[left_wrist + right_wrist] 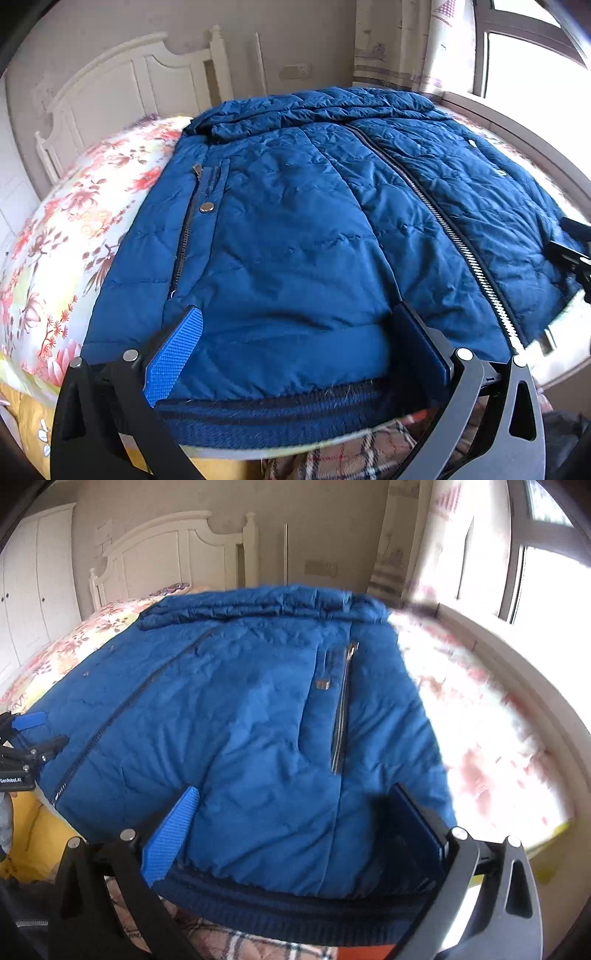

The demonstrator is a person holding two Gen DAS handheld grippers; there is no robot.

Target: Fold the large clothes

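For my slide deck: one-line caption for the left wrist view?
Open left gripper straddling the ribbed hem of a blue quilted jacket spread on a floral bed.

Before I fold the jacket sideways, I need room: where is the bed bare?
Bare bedspread lies on the jacket's left, between it and the headboard. A second strip lies on its right, up to the window ledge. The near edge is crowded: both open tongs, left and right, straddle the knit hem.
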